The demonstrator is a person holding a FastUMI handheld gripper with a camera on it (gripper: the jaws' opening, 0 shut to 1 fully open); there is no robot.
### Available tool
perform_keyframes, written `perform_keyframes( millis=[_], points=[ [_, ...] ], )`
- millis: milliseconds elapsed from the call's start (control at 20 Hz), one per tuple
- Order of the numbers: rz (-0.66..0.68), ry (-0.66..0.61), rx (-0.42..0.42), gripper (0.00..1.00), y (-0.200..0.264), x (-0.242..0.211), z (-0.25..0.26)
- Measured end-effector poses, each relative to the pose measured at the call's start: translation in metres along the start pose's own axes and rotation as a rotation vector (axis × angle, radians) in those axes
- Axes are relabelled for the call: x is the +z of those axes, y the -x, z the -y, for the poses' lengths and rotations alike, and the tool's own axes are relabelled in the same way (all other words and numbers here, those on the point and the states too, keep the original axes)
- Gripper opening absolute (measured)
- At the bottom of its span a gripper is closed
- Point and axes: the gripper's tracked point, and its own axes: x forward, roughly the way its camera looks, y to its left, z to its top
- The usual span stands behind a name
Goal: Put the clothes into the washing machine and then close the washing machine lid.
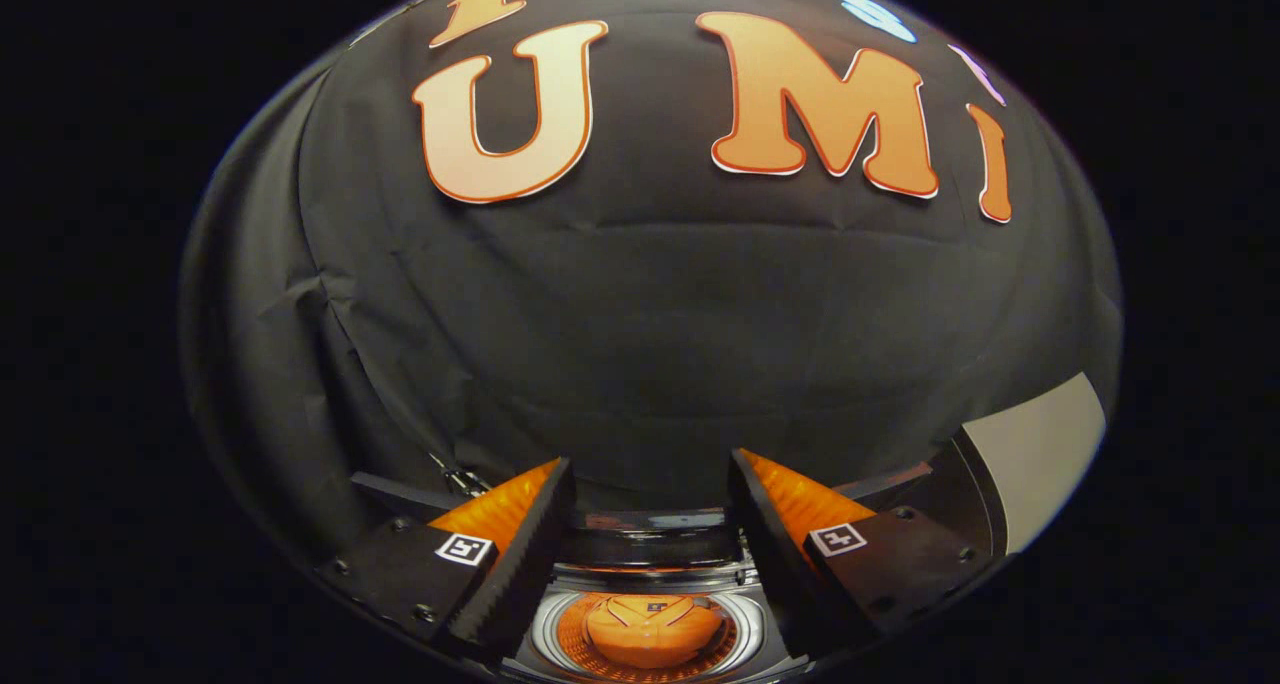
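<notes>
Gripper (650, 494) held above the washing machine (650, 574), camera looking mostly at the black booth wall (640, 324) beyond.

Fingers: spread wide apart, nothing between them and nothing pressed by either pad. Left finger (500, 554) and right finger (800, 544) each carry a small square marker on the body behind the pad. Ridged inner pad faces turned toward each other across an open gap.

Washing machine: seen from above, in the gap between the fingers and below them. Round drum opening with a bright metal ring (545, 634) around it. Lid (650, 539) stands raised at the far edge of the opening, so the drum is open.

Clothes (652, 629): an orange garment lying bunched inside the drum, roughly at its centre, clear of the ring. Dark trim shows near the garment's top. Not touched by either finger.

Other: a pale flat panel (1040, 454) stands to the right of the right finger, against the wall; what it belongs to cannot be told. A small metal clip or chain (458, 480) shows on the wall just beyond the left finger.
</notes>
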Motion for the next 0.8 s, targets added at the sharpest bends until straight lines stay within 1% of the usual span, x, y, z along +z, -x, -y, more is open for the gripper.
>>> perform_keyframes(
  millis=[400,800],
  points=[
    [0.035,0.009,-0.001,1.00,0.034,-0.022,-0.001],
    [0.048,0.014,0.011,0.99,0.055,-0.042,-0.003]
  ],
)
